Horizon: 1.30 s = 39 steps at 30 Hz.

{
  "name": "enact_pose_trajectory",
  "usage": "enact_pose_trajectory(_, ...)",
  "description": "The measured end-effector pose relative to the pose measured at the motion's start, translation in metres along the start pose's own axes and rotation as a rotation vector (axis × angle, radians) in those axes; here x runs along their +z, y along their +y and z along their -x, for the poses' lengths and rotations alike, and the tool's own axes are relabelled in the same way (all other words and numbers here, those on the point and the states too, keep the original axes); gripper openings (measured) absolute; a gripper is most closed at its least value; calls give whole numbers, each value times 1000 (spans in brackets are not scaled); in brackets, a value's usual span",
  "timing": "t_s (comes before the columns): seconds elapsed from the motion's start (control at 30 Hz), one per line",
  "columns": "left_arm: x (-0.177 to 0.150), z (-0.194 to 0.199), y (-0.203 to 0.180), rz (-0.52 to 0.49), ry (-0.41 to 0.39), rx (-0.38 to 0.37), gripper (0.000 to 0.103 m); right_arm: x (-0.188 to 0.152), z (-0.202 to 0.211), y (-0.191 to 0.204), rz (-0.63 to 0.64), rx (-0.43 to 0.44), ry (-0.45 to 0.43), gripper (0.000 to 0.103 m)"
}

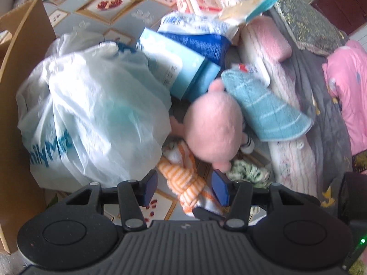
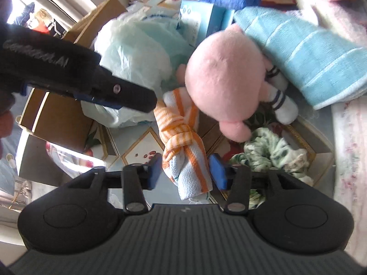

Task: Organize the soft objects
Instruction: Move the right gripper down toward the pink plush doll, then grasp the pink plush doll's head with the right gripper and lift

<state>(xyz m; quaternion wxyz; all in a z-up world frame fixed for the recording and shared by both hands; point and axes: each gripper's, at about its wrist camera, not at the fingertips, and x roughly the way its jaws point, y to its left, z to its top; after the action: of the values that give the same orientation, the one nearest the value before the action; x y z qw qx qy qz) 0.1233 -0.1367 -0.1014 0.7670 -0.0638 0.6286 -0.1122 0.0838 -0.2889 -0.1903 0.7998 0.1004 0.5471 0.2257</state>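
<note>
Both grippers hang over one knotted orange-striped cloth [image 2: 183, 142], which lies on the patterned bedcover [image 1: 107, 6], just beside the pink plush toy [image 2: 224, 80] and near the white plastic bag [image 1: 91, 105]. The right gripper [image 2: 187, 171] has its blue pads [image 2: 218, 169] on either side of the cloth's lower, pale-blue end; they look close against it, but I cannot tell whether they truly press it. The left gripper [image 1: 185, 188] stands with fingers apart above the same cloth, which runs between them without a sure touch on either pad. A green floral cloth [image 2: 273, 151] lies on the far side of the plush from the bag, and a blue striped towel [image 2: 302, 52] leans over the plush. To do the pick-up well, I judge it best to close on the thick knot rather than a loose tail, lift straight away from the plush so it is not dragged, and keep the two grippers from crowding each other
</note>
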Motion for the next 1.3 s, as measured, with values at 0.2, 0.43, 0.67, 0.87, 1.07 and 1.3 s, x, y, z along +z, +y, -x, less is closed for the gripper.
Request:
enact_pose_trajectory(0.2,13,5,-9,-2,-44,-9,54,4,48,-20,-8,-36,-81,61)
enact_pose_trajectory(0.43,21,-4,-20,-37,-50,1,51,21,82,-73,-149,-85,-191,61)
enact_pose_trajectory(0.67,28,-26,-18,9,24,-53,50,40,73,-86,-187,41,-204,59)
enact_pose_trajectory(0.87,38,-42,-11,75,60,-92,50,48,46,-97,-300,164,-179,55)
enact_pose_trajectory(1.07,47,-55,-13,94,89,-109,58,47,27,-110,-406,226,-176,52)
enact_pose_trajectory(1.3,49,-63,-20,96,81,-69,62,42,5,-132,-584,322,-177,51)
